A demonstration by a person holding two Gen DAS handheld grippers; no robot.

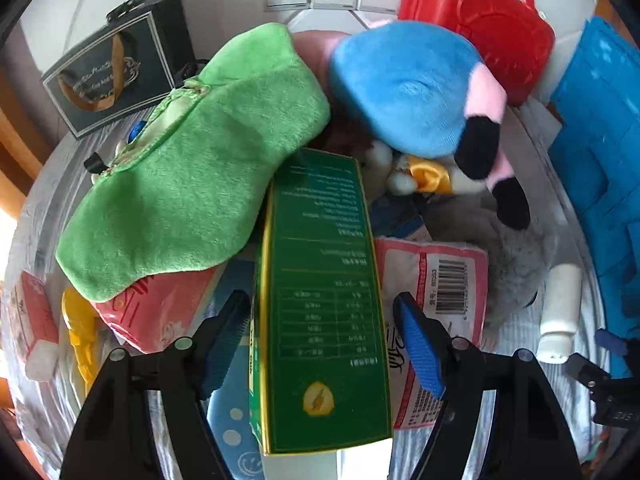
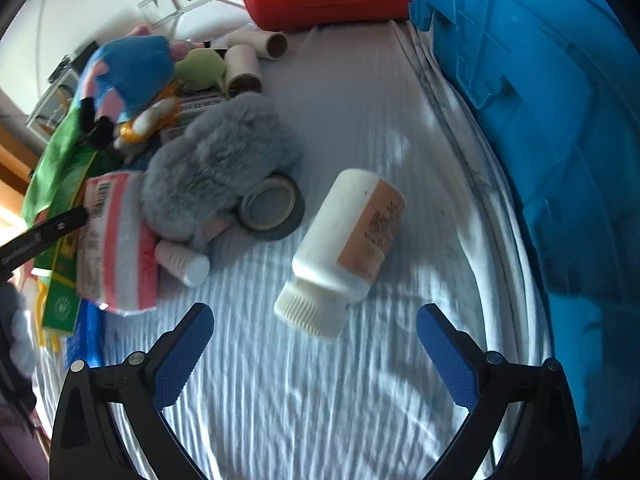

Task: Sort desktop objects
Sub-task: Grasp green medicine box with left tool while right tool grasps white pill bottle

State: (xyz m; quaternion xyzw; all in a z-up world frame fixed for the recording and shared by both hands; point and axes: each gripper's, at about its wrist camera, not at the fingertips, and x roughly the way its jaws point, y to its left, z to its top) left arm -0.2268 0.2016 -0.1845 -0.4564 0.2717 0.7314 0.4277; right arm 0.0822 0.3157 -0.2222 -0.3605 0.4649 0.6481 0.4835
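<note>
Left wrist view showed the left gripper (image 1: 322, 344) straddling the green carton (image 1: 320, 300) at lower centre, pads seemingly not yet pressing its stiff, light, crushable sides, while the right gripper (image 2: 314, 344) gaped empty.

A green carton (image 1: 324, 300) stands lengthwise between the left hand-held gripper's (image 1: 320, 344) fingers. A capped white bottle (image 2: 344, 252) lies tilted just ahead of the right hand-held gripper (image 2: 316, 344).

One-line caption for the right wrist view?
Open right gripper above a white bottle lying on the cloth, blue bin alongside.
</note>
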